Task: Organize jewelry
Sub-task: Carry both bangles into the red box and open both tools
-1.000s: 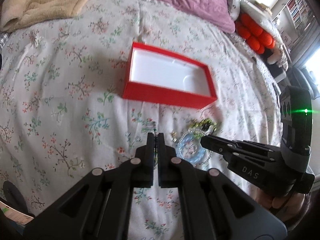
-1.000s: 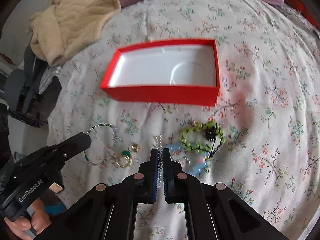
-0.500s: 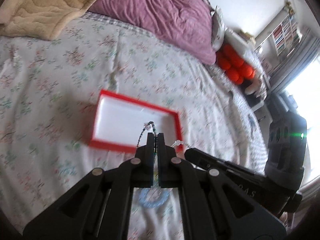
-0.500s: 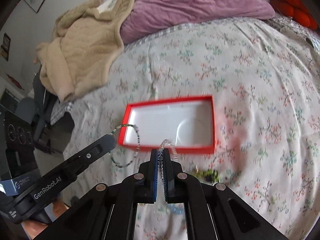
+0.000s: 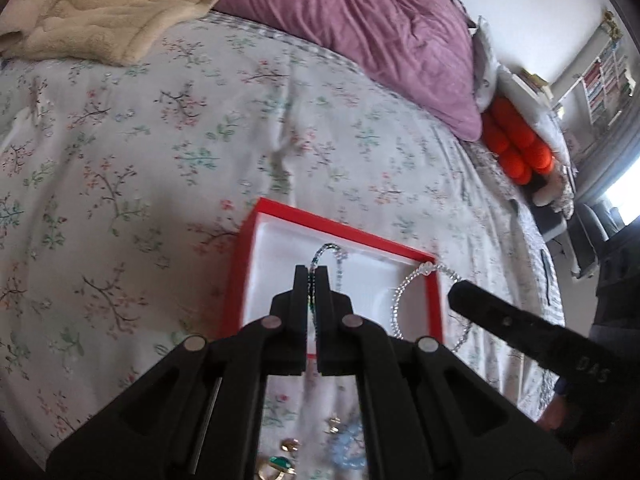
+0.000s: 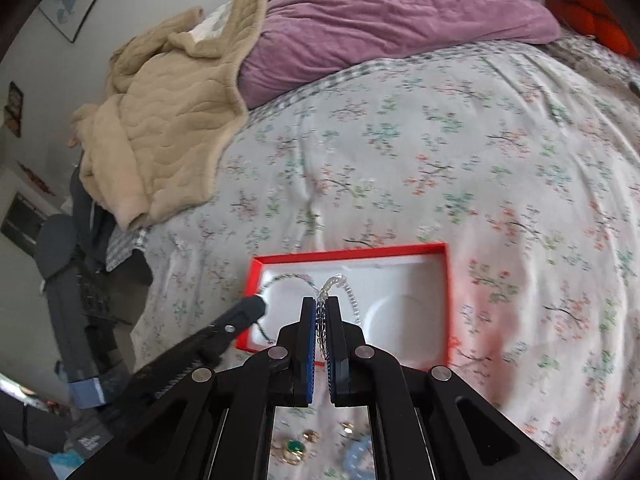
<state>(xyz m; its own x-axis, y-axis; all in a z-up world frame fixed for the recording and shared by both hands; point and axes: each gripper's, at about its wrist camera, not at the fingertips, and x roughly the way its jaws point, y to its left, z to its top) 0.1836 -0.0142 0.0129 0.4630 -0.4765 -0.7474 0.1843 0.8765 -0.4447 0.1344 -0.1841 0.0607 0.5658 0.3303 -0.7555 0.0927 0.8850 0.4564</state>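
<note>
A dark green beaded bracelet (image 5: 320,258) is pinched between the pressed-together fingers of the left tool (image 5: 312,276), its loop hanging over the white inside of the red box (image 5: 240,264). A clear beaded bracelet (image 6: 340,292) is clamped in the right tool (image 6: 318,308), which is likewise held above the box, near its left end in the right wrist view. The two loops are seen almost touching over the box, and the left tool's arm crosses the box's near-left corner in that view. The box is laid on the floral bedspread (image 6: 440,152). Nearer than the box, under the tools, a green-stoned ring (image 6: 296,448), small gold pieces (image 6: 310,436) and a pale blue bracelet (image 6: 356,456) are left on the bedspread, partly hidden. Beyond the box, a purple pillow (image 6: 380,12) and a beige blanket (image 6: 160,120) are seen.
</note>
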